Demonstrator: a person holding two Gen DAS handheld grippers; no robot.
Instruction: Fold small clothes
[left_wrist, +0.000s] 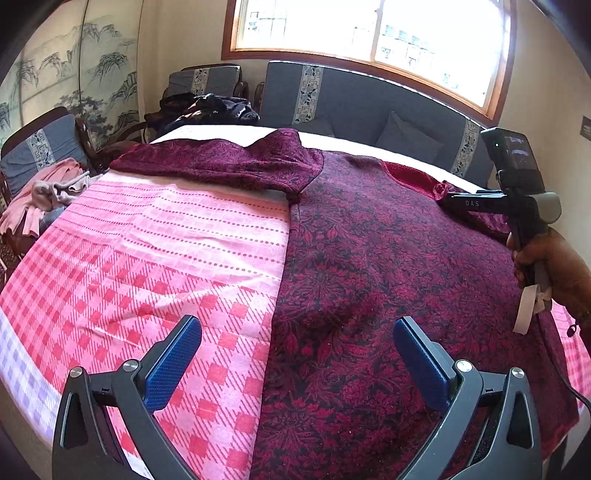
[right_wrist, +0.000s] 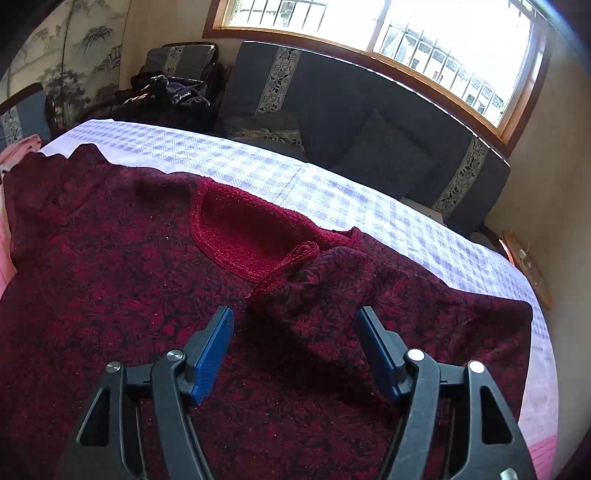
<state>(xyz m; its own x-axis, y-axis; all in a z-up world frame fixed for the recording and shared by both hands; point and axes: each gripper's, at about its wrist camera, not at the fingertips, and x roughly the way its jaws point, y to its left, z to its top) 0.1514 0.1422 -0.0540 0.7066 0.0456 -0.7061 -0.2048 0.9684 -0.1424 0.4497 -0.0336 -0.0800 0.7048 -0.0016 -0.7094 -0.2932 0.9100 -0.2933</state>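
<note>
A dark red floral sweater lies flat on the bed's pink checked cover. One sleeve stretches out to the left near the far edge. The other sleeve is folded inward, and its cuff rests just below the red neckline. My left gripper hovers open over the sweater's left side edge, holding nothing. My right gripper stands open just short of the folded cuff, pads clear of the cloth. In the left wrist view the right gripper, held by a hand, points at that cuff.
A heap of pink clothes lies on a chair at the left. Dark garments are piled on a chair behind the bed. A grey sofa with cushions runs along the far side under the window. The bed's white-lilac border lies beyond the sweater.
</note>
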